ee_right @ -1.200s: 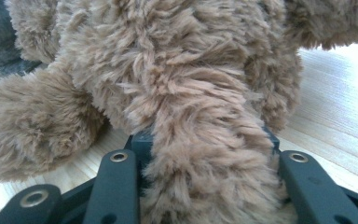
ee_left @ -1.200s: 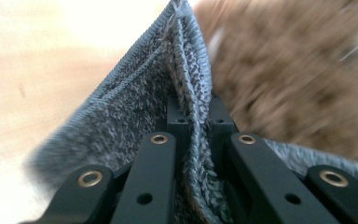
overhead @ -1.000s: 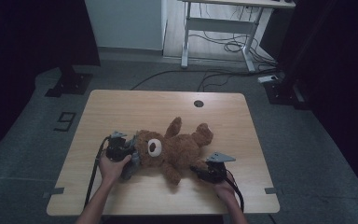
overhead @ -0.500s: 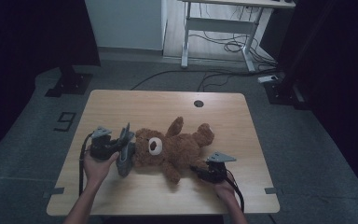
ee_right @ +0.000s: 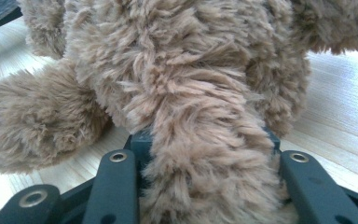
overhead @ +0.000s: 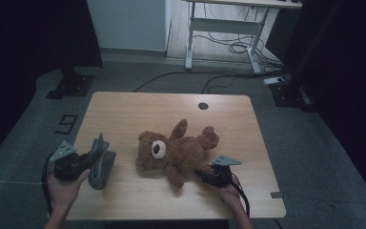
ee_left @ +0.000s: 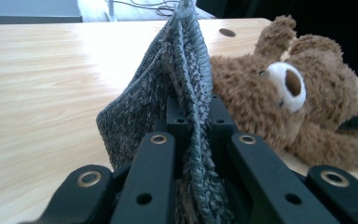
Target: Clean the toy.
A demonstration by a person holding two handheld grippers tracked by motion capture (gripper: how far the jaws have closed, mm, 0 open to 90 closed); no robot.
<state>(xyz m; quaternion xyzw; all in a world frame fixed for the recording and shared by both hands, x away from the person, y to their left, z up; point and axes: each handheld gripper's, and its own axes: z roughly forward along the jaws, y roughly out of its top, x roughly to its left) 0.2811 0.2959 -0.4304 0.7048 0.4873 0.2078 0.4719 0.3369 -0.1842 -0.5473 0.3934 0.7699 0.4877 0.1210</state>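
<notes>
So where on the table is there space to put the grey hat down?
The far half of the table, behind the teddy bear, is bare up to the round hole. The near left corner is free too. It's crowded around the bear, near the right gripper.

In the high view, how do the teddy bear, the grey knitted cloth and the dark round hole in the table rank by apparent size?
1. teddy bear, clearly the largest.
2. grey knitted cloth, held up off the table, so nearer the camera; it may look slightly bigger than it is.
3. round hole, by far the smallest.
</notes>
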